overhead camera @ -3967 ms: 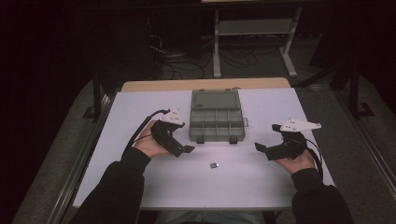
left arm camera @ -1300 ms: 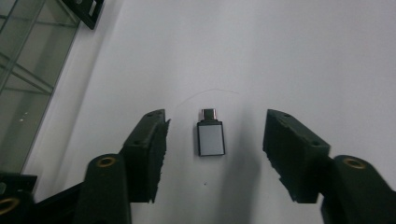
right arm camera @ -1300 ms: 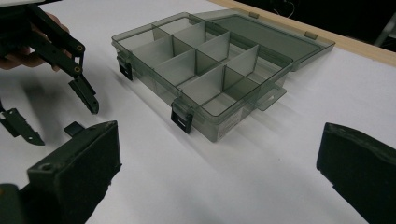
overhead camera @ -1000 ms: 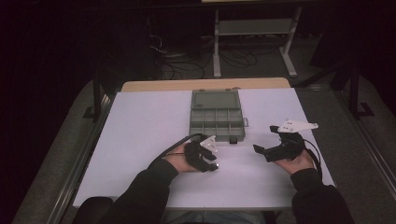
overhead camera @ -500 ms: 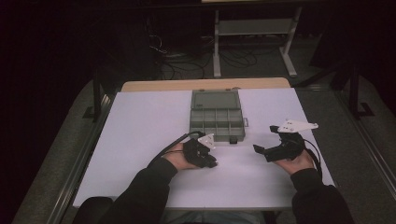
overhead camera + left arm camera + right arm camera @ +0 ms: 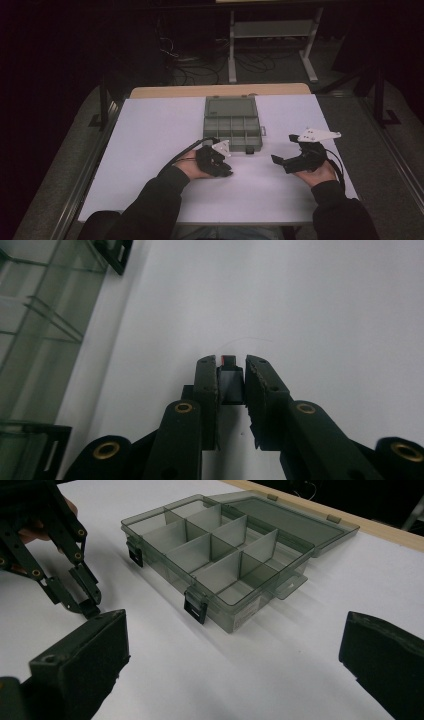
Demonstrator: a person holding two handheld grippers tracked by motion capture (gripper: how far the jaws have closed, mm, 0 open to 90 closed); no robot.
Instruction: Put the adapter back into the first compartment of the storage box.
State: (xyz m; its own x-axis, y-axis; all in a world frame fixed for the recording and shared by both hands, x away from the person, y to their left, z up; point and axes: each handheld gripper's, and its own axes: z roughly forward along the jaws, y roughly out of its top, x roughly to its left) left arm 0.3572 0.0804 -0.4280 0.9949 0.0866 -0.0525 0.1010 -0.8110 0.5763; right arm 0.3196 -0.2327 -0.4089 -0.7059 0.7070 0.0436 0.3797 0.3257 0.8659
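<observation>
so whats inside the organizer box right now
The compartments of the organizer box facing the right gripper view look empty, with the lid folded flat behind. The dividers hide parts of some floors. The left gripper holds a small dark part with a red tip outside the box.

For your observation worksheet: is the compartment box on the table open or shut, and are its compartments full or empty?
Open and empty: the compartment box has its lid folded back flat on the table, and the dividers show bare compartments.

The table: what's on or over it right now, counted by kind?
Claws: 2, left claw and right claw
Clear compartment box: 1, lid open
Small dark part pinched in the left claw: 1
Total: 4
</observation>
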